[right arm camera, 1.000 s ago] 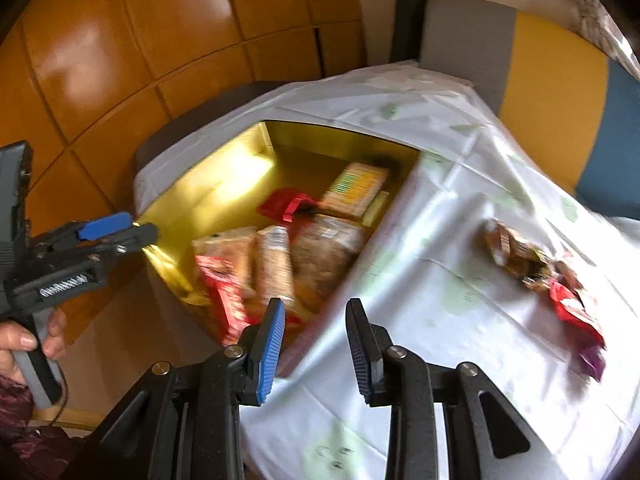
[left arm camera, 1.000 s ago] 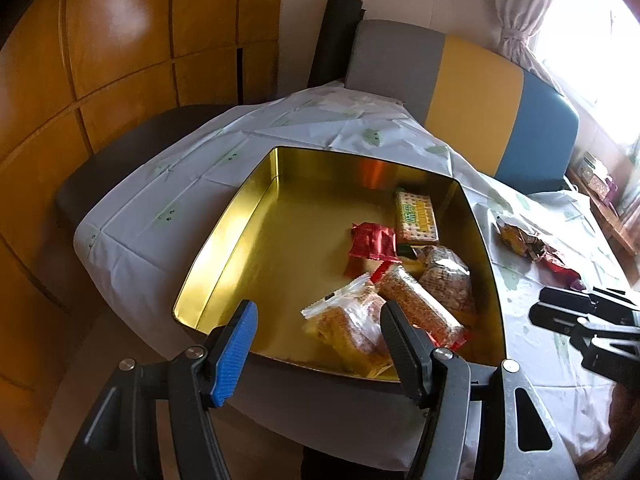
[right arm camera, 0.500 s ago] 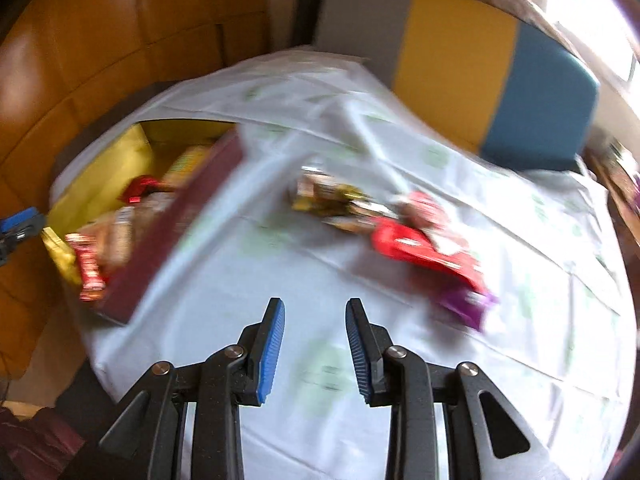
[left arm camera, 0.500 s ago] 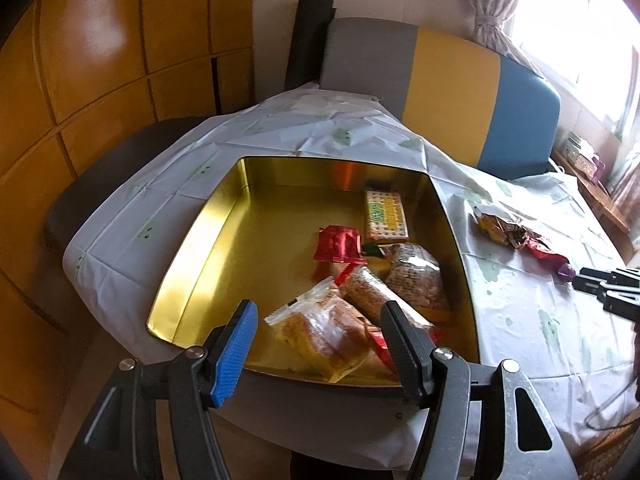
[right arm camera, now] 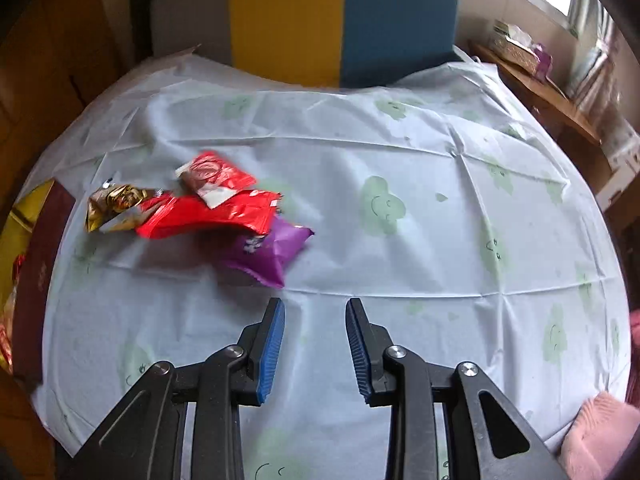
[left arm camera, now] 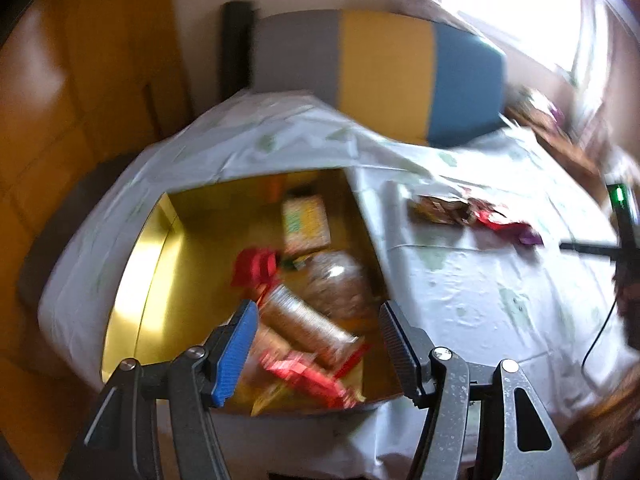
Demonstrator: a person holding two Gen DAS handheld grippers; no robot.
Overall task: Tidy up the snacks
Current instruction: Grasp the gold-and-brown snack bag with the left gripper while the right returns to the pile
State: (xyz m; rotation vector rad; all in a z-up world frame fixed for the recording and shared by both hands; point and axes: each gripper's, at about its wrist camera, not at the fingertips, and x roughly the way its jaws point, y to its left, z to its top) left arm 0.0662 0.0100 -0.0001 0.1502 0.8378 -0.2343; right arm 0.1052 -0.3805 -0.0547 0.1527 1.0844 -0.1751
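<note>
Left gripper (left arm camera: 316,312): jaws spread wide, nothing between them, held above the near end of the gold tin (left arm camera: 136,280)

Right gripper (right arm camera: 316,308): jaws parted, empty, held over bare tablecloth (right arm camera: 420,240), just short of the loose snacks

Gold tin: sits on the left part of the table, lid off, near edge by the table's edge. Contents, blurred: a pale cracker pack (left arm camera: 306,224) toward the far end, a red wrapper (left arm camera: 254,266) mid-tin, a clear bag of brown snacks (left arm camera: 340,284), a long clear-wrapped biscuit roll (left arm camera: 308,328), red packets (left arm camera: 308,376) at the near wall

Loose snacks on the cloth, right of the tin, touching one another in one heap: gold wrapper (right arm camera: 116,204), red packet (right arm camera: 212,216) with a smaller red-and-white one (right arm camera: 214,178) on top, purple packet (right arm camera: 268,252) nearest the right gripper

Behind the table: grey, yellow and blue chair back (right arm camera: 312,20)
</note>
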